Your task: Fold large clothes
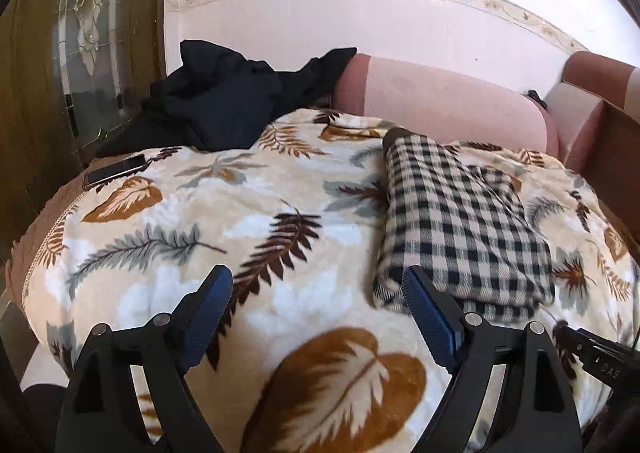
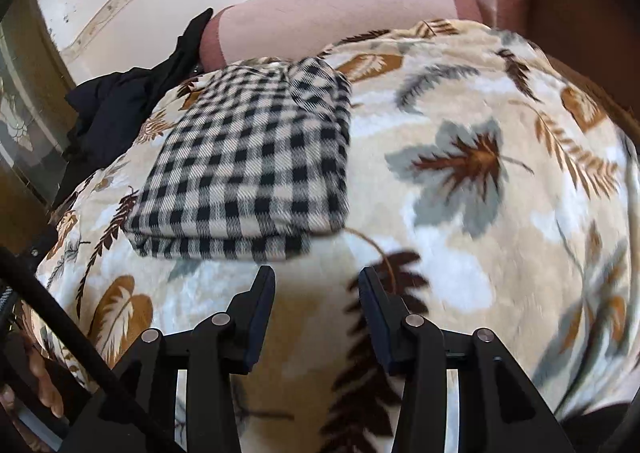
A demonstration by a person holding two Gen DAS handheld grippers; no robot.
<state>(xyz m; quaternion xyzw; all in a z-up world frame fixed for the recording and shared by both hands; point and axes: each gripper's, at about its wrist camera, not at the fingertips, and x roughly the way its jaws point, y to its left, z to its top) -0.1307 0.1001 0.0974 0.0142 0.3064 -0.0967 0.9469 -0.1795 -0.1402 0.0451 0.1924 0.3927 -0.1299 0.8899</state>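
Lying folded on the leaf-patterned blanket [image 1: 256, 209], the checked garment [image 1: 460, 221] is partly hidden behind the left hand-held gripper [image 1: 316, 293], whose jaws are wide apart and empty. The right hand-held gripper [image 2: 316, 293] is also released, just short of it. A dark garment [image 1: 224, 101] behind is hard to identify.

Two wrist views angled down, both near the checked garment [image 1: 460, 221]

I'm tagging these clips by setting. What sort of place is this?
Likely a home living room or bedroom: a leaf-print blanket covers the work surface, a pink sofa stands behind it, and a wooden door has decorative glass.
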